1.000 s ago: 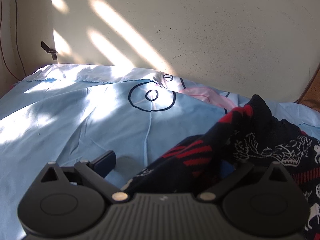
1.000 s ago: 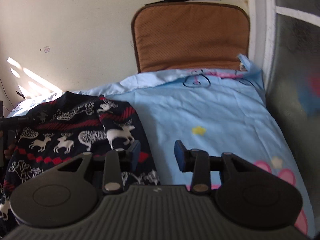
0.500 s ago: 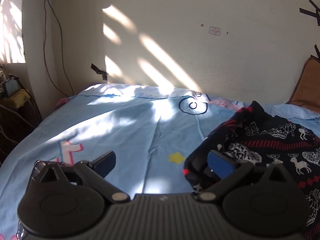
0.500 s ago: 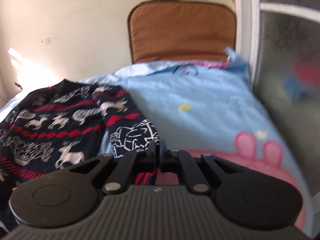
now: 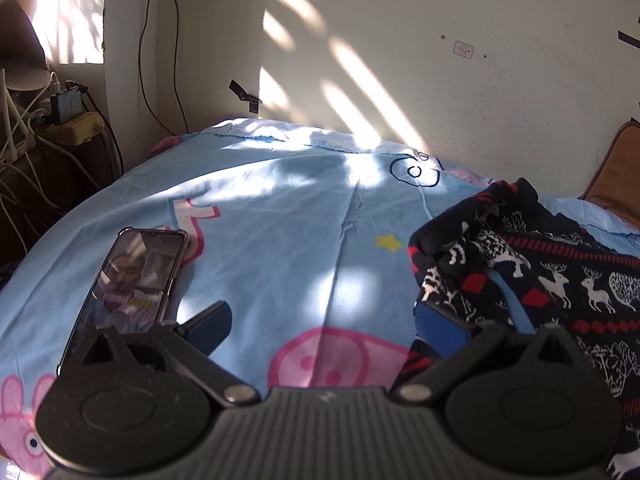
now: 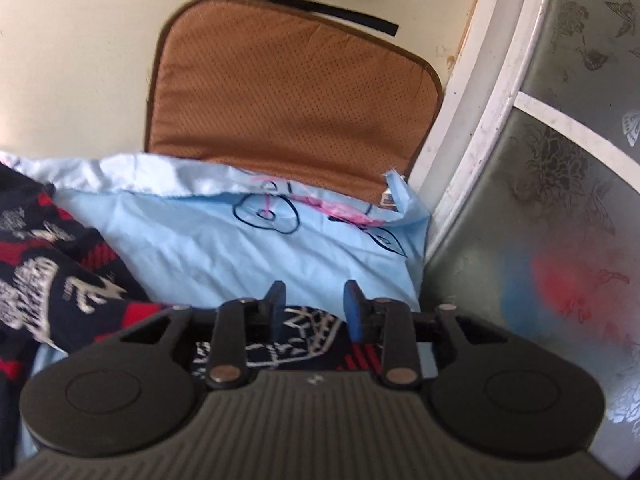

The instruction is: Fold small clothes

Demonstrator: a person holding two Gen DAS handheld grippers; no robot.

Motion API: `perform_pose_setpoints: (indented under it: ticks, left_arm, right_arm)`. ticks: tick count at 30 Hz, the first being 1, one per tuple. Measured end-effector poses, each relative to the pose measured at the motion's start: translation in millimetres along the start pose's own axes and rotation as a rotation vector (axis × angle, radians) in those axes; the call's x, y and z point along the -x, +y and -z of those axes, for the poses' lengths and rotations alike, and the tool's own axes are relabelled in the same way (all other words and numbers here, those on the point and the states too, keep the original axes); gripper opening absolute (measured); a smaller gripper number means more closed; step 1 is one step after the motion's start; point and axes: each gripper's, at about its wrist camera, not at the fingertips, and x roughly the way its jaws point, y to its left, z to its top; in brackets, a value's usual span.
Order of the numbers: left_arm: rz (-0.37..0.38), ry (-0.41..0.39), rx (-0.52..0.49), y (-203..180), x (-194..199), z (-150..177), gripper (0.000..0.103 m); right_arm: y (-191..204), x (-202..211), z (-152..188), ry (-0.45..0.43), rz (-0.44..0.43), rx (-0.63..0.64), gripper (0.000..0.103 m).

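Observation:
A dark navy sweater [image 5: 560,276] with white reindeer and red stripes lies on the light blue bedsheet [image 5: 280,220]. In the left wrist view it fills the right side, its left sleeve bunched near my right finger. My left gripper [image 5: 324,320] is wide open and empty above the sheet. In the right wrist view the sweater [image 6: 60,284] lies at the left, and part of it [image 6: 308,332] rests just under my right gripper [image 6: 314,300], which is open and holds nothing.
A phone [image 5: 132,280] with a lit screen lies on the sheet at the left. A brown cushion [image 6: 288,112] leans on the wall at the bed's head. A glass-panelled door [image 6: 552,208] bounds the right side. Cables and a power strip [image 5: 68,120] sit at far left.
The right gripper was shut on the sweater's sleeve half a second ago and has opened, letting it go. The left gripper has drawn back from the sweater, and the phone has come into view.

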Motion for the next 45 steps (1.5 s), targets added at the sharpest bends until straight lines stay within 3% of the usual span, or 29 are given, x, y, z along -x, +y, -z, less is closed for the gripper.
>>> perform_pose_setpoints:
  ticks: [5,8,10,15,21,22,25,27,29,31,33,36,37,40,42,45]
  left_arm:
    - [0.064,0.089,0.033,8,-6,18,0.101]
    - [0.092,0.109,0.043,7,-10,26,0.1]
    - [0.1,0.119,0.044,6,-13,30,0.098]
    - [0.099,0.107,0.031,5,-9,37,0.095]
    - [0.092,0.104,0.031,7,-6,37,0.087]
    - [0.089,0.104,0.03,6,-7,36,0.086]
    - [0.071,0.101,0.023,2,-10,33,0.074]
    - [0.054,0.097,0.025,0,-13,31,0.06]
    - [0.036,0.094,0.033,0,-15,29,0.051]
    - [0.024,0.092,0.042,2,-16,27,0.047]
    - [0.024,0.093,0.052,3,-15,27,0.047]
    - [0.033,0.096,0.056,6,-9,31,0.049]
    - [0.039,0.097,0.056,8,-7,32,0.05]
    - [0.061,0.1,0.072,17,1,38,0.06]
    - [0.09,0.107,0.094,24,5,39,0.064]
    - [0.154,0.109,0.125,28,10,43,0.065]
  right_arm:
    - [30,54,-10,-0.07,-0.285,-0.054,0.037]
    - [61,54,-20,-0.083,-0.361,0.01,0.037]
    - [78,35,-32,-0.072,-0.358,0.037,0.037]
    - [106,-54,-47,0.078,-0.343,0.054,0.037]
    - [118,-106,-41,0.2,-0.423,0.07,0.045]
    - [121,-108,-39,0.21,-0.429,0.092,0.044]
    - [134,-98,-37,0.176,-0.416,0.172,0.011]
    - [141,-87,-37,0.11,-0.365,0.216,0.01]
    - [148,-80,-40,0.009,-0.262,0.272,0.009]
    - [153,-85,-47,-0.036,-0.188,0.279,0.009]
    - [163,-99,-50,-0.026,-0.131,0.295,0.009]
    - [178,-117,-46,0.079,-0.135,0.318,0.012]
    - [182,-114,-44,0.07,-0.123,0.33,0.016]
    - [181,-88,-46,0.015,-0.156,0.32,0.033]
    - [177,-65,-51,-0.012,-0.198,0.289,0.033]
    - [180,-22,-64,-0.011,-0.369,0.231,0.033]
